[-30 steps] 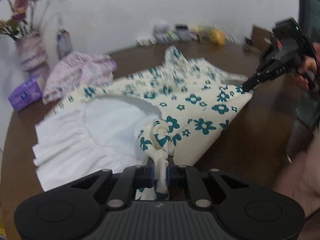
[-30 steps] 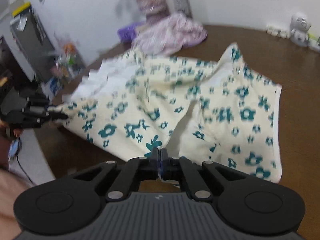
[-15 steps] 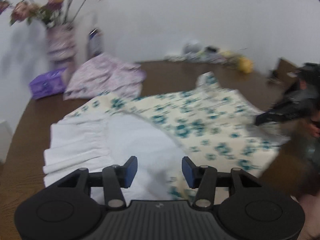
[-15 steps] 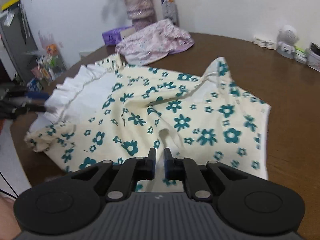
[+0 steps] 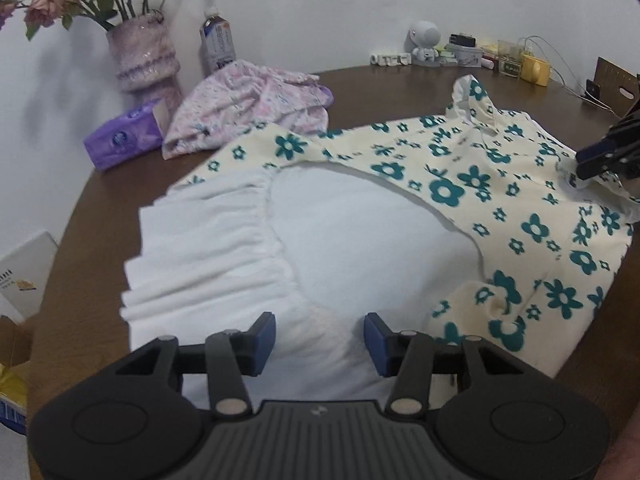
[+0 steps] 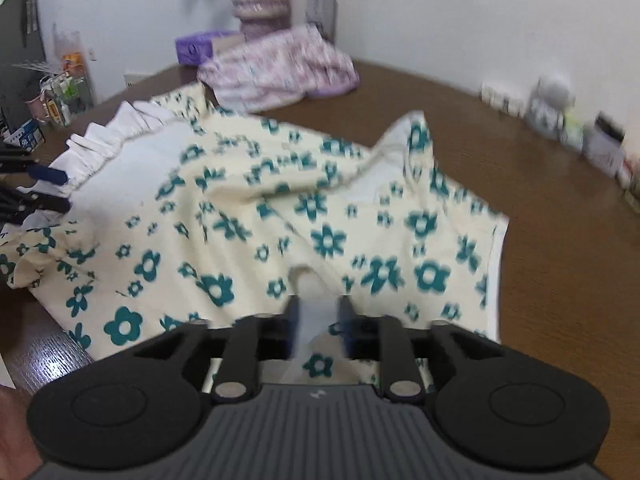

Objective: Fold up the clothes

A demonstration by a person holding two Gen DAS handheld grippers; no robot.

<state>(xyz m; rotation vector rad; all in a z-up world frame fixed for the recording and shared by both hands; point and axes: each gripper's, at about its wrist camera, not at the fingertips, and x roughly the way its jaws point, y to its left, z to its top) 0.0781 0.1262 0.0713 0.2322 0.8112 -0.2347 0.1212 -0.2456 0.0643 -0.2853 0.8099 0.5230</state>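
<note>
Right gripper (image 6: 318, 320): jaws parted, a white fold of the floral garment (image 6: 280, 216) between them.
Floral garment: spread on the brown counter (image 6: 560, 240), white ruffle at its far-left edge.
Left gripper (image 6: 48, 188): at the garment's left edge.
Pink garment (image 6: 280, 68): heaped beyond the floral garment.

looks like a lived-in home room, a round brown wooden table (image 5: 392, 92) pushed against a plain white wall. a vase (image 5: 144, 56) of pink flowers sits by a drink bottle (image 5: 216, 42), a purple tissue pack (image 5: 124, 140) and a crumpled pink garment (image 5: 248, 106). along the far rim, a small white figurine (image 5: 426, 42) and household clutter. off the left edge, cluttered shelves (image 6: 60, 88) of small packages.
</note>
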